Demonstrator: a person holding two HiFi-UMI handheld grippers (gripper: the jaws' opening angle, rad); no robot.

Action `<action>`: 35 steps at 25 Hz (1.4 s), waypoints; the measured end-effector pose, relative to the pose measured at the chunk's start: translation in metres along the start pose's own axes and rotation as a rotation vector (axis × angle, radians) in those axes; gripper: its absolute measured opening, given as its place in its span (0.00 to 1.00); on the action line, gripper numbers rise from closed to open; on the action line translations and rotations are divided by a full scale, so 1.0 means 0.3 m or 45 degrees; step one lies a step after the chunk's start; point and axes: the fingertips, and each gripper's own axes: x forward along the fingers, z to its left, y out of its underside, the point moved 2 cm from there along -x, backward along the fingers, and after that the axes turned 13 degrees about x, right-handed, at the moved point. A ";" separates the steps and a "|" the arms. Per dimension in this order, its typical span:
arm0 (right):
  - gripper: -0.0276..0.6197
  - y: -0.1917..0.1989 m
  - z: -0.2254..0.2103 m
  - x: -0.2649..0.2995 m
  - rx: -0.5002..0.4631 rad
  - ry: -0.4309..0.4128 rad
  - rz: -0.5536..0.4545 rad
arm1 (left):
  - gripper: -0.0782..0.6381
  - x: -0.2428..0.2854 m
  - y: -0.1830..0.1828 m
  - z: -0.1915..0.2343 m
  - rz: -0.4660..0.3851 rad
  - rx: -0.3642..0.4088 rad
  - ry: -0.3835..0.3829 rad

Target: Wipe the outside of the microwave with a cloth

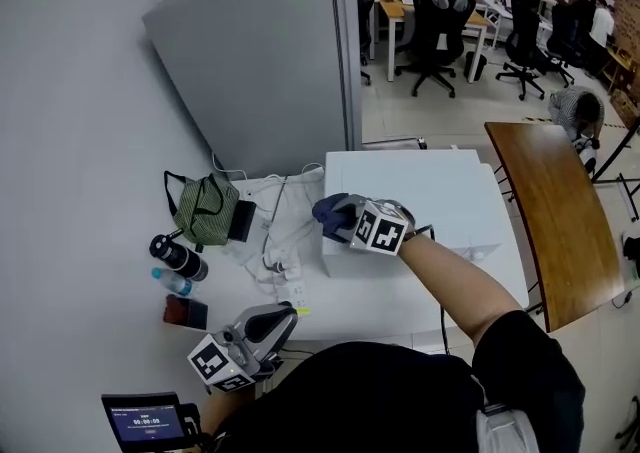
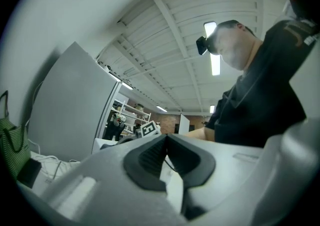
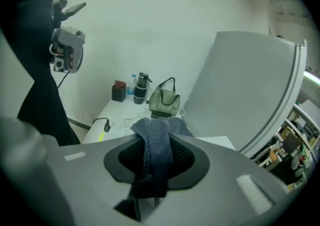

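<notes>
Microwave top (image 1: 430, 196), blue cloth (image 1: 331, 211) at its edge tight between right tongs (image 3: 156, 139); left tongs (image 2: 166, 138) closed, empty.

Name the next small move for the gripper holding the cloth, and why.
Probably sweep the right gripper rightward across the top of the microwave. Its jaws are shut on the cloth, which sits at the top's left edge, so most of that white surface lies to its right.

Microwave (image 1: 420, 203) right of bag (image 1: 205, 209), on table (image 1: 345, 303)
</notes>
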 end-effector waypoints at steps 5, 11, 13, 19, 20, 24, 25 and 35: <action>0.19 0.407 -0.156 -0.382 0.140 0.125 0.075 | 0.12 0.176 0.004 -0.048 -0.053 -0.017 0.099; 0.19 0.834 -0.314 -0.944 0.360 0.371 0.192 | 0.12 0.380 -0.002 -0.117 -0.073 -0.055 0.173; 0.19 0.864 -0.328 -0.984 0.356 0.388 0.212 | 0.12 0.413 0.006 -0.141 -0.078 -0.050 0.174; 0.19 0.331 -0.105 -0.550 0.150 0.080 -0.103 | 0.12 0.271 0.003 -0.078 -0.075 -0.017 0.117; 0.19 0.225 -0.018 -0.446 0.095 0.000 -0.133 | 0.12 0.232 -0.003 -0.076 -0.076 -0.008 0.102; 0.19 -0.022 0.199 -0.084 -0.062 -0.098 -0.072 | 0.12 0.065 -0.048 -0.056 -0.061 0.017 0.076; 0.19 -0.042 0.211 -0.024 -0.079 -0.080 -0.038 | 0.12 0.024 -0.054 -0.044 -0.056 0.016 0.074; 0.19 0.242 0.078 -0.257 0.109 0.071 0.028 | 0.12 0.019 -0.060 -0.062 -0.064 0.021 0.154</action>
